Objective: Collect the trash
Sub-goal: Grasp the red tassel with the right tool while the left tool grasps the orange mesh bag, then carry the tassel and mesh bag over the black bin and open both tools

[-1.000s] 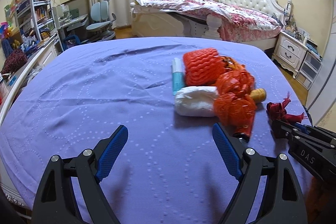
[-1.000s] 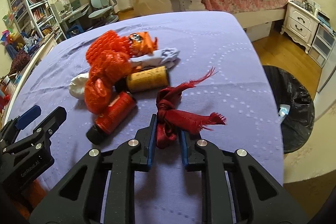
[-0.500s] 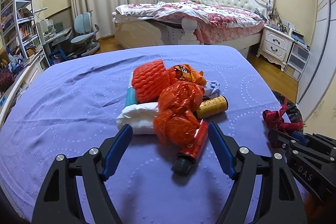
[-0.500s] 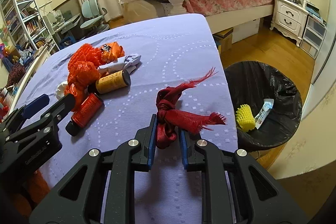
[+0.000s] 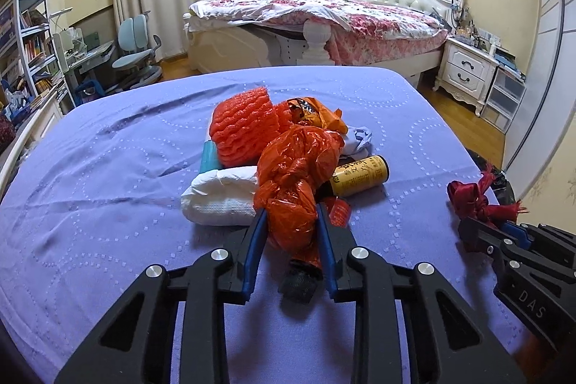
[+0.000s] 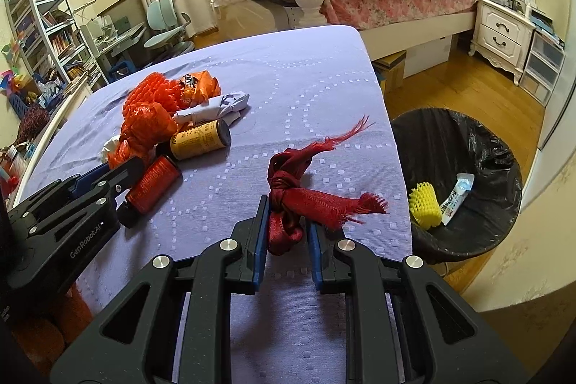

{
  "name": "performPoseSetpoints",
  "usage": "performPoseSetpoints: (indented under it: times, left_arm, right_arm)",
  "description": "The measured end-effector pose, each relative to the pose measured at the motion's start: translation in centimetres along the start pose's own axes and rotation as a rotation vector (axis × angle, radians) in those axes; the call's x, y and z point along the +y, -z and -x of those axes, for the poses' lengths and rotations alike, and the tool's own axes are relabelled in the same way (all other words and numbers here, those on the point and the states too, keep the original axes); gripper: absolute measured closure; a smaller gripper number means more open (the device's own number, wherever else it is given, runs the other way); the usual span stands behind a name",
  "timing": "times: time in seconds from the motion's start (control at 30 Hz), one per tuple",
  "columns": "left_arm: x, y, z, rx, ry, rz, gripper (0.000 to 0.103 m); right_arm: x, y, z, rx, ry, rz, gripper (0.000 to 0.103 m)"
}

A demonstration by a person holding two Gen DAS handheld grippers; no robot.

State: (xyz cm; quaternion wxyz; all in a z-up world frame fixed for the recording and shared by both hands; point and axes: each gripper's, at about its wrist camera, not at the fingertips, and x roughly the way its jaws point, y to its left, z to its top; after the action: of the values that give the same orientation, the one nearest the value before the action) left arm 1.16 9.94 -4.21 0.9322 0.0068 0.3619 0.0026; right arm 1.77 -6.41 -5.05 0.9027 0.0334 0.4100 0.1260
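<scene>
Your left gripper (image 5: 289, 222) is clenched on the crumpled orange plastic bag (image 5: 298, 175), its blue pads pinching the bag's lower lobe from both sides. The bag is glossy, wrinkled film, knotted into bulges, with its long axis running from the pads away toward 12 o'clock. Under it lies a red cylindrical bottle (image 6: 153, 184) with a black cap, its cap end pointing back at you at 6 o'clock in the left view. At 2 o'clock from the bag a yellow can (image 5: 360, 176) lies on its side, long axis across toward 3 o'clock. A white padded roll (image 5: 219, 198) sits at 9 o'clock, touching the bag, and ribbed orange foam netting (image 5: 244, 128) lies behind at 11 o'clock, all on the quilted purple bedspread (image 5: 108, 186).

Your right gripper (image 6: 286, 222) grasps a knotted dark-red woven ribbon (image 6: 288, 200), frayed ends pointing toward 1 and 3 o'clock. A black-lined bin (image 6: 450, 146) stands at 3 o'clock beside the bed.
</scene>
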Motion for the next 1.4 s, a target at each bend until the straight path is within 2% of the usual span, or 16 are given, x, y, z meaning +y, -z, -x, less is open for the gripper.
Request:
performPoseSetpoints:
  times: [0.33,0.63,0.83,1.0,1.4]
  left_arm:
    - [0.1,0.1,2.6,-0.056,0.015,0.007,0.075]
    - [-3.1,-1.1,3.5,-0.093,0.116,-0.036,0.075]
    - [-7.4,-2.2,2.3,-0.093,0.19,-0.09,0.075]
    - [-10.5,-3.2,0.0,-0.054,0.246,-0.114,0.075]
    - [-16.9,-5.1,-3.6,-0.015,0.29,-0.212,0.075]
  right_arm:
    - [0.3,0.0,1.1,-0.021,0.002,0.004,0.084]
    - [-2.9,-0.9,3.6,-0.084,0.069,-0.04,0.084]
    - [-7.1,-1.8,4.2,-0.107,0.14,-0.108,0.084]
    - [-10.5,-2.5,4.0,-0.116,0.19,-0.152,0.084]
    - [-16.2,-3.3,2.5,-0.1,0.23,-0.225,0.084]
